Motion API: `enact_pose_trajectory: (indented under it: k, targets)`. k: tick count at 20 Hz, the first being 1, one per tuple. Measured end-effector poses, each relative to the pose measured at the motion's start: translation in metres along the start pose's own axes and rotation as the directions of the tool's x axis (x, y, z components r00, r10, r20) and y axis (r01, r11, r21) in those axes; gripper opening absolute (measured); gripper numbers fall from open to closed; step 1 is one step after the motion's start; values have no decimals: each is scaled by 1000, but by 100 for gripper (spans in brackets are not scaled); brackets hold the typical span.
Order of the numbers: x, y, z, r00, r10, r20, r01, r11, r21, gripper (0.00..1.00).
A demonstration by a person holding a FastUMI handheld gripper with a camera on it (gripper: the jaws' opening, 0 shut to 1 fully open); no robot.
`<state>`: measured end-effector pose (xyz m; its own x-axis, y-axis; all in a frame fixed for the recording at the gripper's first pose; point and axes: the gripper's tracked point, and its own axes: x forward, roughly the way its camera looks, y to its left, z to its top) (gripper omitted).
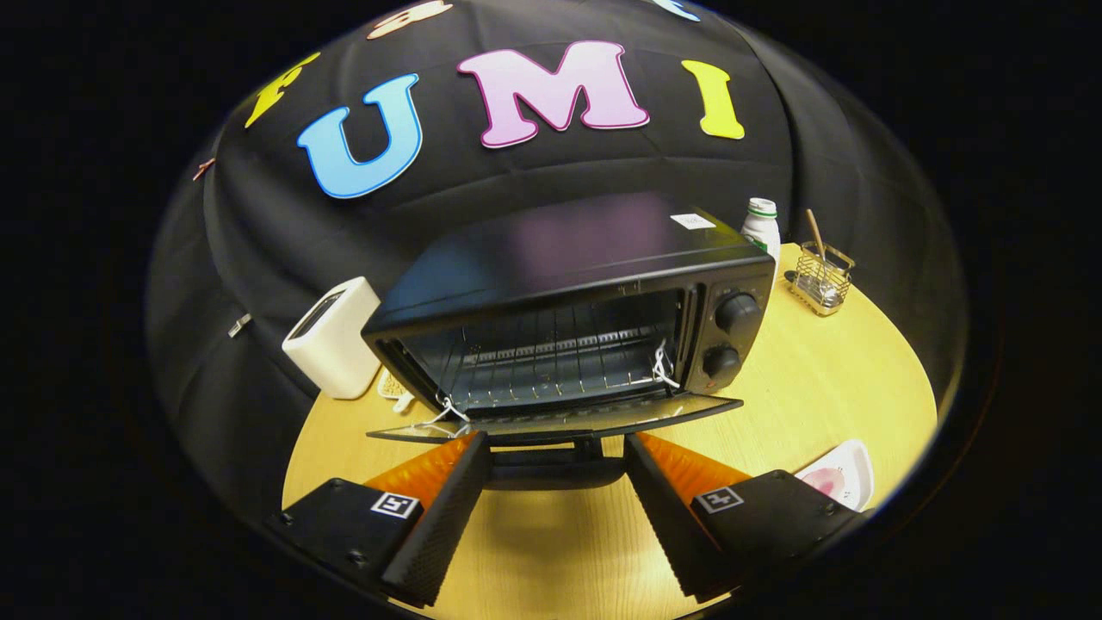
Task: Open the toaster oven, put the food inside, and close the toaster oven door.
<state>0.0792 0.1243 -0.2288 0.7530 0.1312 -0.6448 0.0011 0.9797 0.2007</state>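
Toaster oven [568,319] stands with door [551,422] dropped flat | gripper [558,448] fingers apart, straddling the door's handle [555,465] | white toaster [331,340] beside oven | pink plate [839,478] nearer, on table [809,387]

bright overhead light, glare on toaster oven [551,250] top, sharp focus, fisheye-warped edges.

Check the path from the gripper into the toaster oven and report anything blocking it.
Nothing visible blocks it. The gripper is open and empty, its fingers flanking the handle of the lowered door; the toaster oven cavity beyond holds a bare rack.
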Motion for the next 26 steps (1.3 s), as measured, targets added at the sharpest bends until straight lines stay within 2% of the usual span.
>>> enact_pose_trajectory:
  k: [8, 10, 12, 15, 18, 22, 26]
  targets:
    - [6, -22, -88, 985, -32, -169, 20, 997, -75, 100]
    - [7, -32, -107, 980, -69, -187, 28, 977, -210, 100]
    - [0, -33, -116, 983, -54, -174, -8, 941, -340, 100]
    - [-27, -35, -116, 987, -19, -162, -47, 919, -392, 99]
    - [-58, -56, -107, 988, -38, -151, -25, 918, -397, 99]
    - [-95, -105, -79, 986, -111, -127, 56, 925, -376, 99]
    - [-118, -167, -42, 979, -191, -75, 151, 916, -372, 99]
